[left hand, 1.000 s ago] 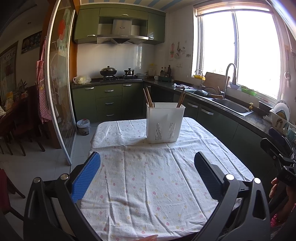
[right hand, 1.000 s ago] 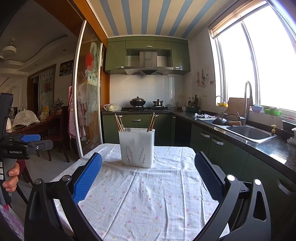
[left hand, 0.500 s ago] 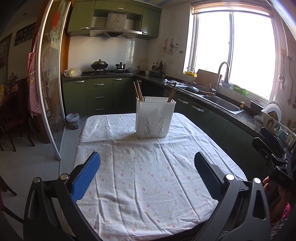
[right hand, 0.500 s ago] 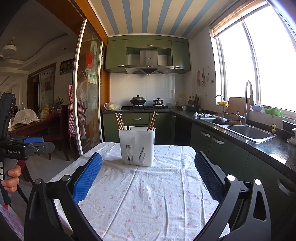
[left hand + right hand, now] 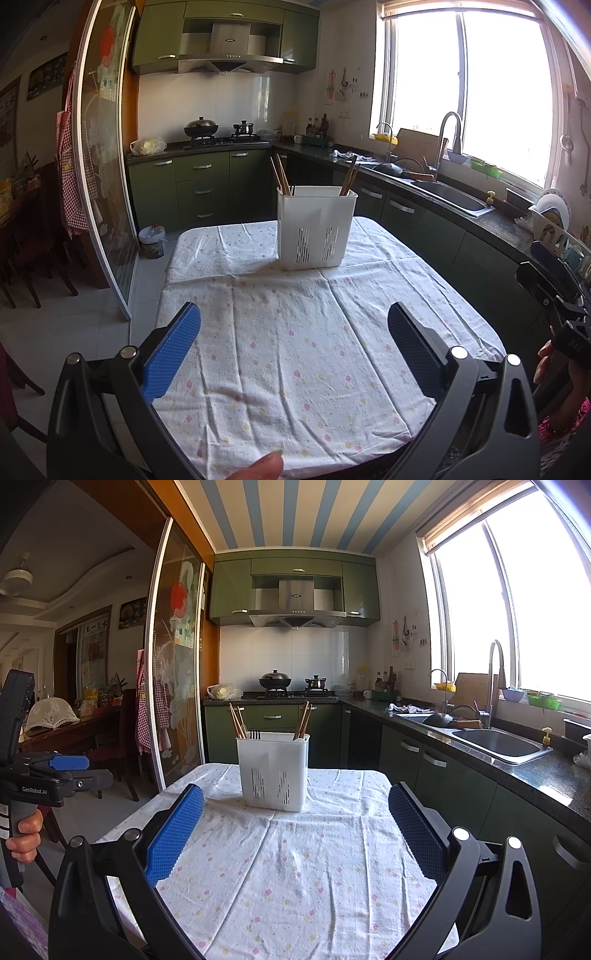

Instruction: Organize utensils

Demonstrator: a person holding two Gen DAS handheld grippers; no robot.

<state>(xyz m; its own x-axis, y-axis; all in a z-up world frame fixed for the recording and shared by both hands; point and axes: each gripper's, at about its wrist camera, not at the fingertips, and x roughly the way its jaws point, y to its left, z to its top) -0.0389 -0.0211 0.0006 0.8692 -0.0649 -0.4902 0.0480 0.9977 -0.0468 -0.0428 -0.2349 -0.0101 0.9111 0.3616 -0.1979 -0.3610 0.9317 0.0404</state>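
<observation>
A white slotted utensil holder (image 5: 317, 230) (image 5: 273, 771) stands upright at the far end of the table. Wooden chopsticks (image 5: 280, 179) (image 5: 236, 722) lean in its left side, more chopsticks (image 5: 349, 179) (image 5: 303, 719) in its right, and dark fork tines (image 5: 255, 734) poke up between them. My left gripper (image 5: 293, 332) hangs open over the near half of the table with nothing between its blue pads. My right gripper (image 5: 295, 816) is open too, empty, level with the holder and well short of it. Each gripper shows at the edge of the other's view.
The table wears a white flowered cloth (image 5: 295, 350) (image 5: 295, 867). A green counter with a sink (image 5: 448, 199) (image 5: 498, 744) runs along the right, close to the table. A glass sliding door (image 5: 103, 166) stands left. A fingertip (image 5: 262, 467) shows at the bottom edge.
The left wrist view swung left and down half a second ago, then came back to the right; the holder now sits near its centre again. The right gripper barely moved. Both stayed open.
</observation>
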